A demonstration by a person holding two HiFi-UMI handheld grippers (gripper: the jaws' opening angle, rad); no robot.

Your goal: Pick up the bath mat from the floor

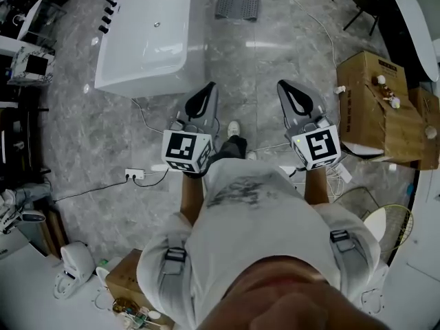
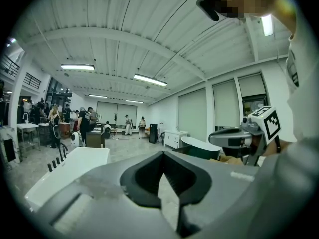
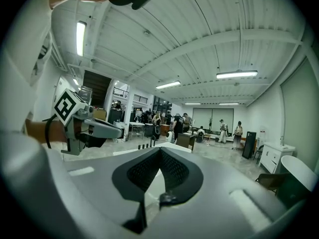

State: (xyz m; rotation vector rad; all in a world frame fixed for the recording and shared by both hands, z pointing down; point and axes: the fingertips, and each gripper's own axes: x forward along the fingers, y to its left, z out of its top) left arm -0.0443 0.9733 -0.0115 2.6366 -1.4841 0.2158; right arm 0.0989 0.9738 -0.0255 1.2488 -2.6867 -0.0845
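The bath mat [image 1: 237,6], grey and ribbed, lies flat on the marble floor far ahead, just right of the white bathtub [image 1: 148,36]. Both grippers are held level at waist height, well short of the mat. My left gripper [image 1: 210,86] is shut with nothing in it, and its jaws meet tip to tip in the left gripper view [image 2: 162,156]. My right gripper [image 1: 283,85] is also shut and empty [image 3: 159,149]. Each gripper view shows the other gripper beside it. Neither gripper view shows the mat.
Cardboard boxes [image 1: 375,105] stand at the right, with a black chair [image 1: 361,2] beyond them. A power strip [image 1: 134,175] and cables lie on the floor at the left. People stand at the far end of the hall [image 3: 179,123].
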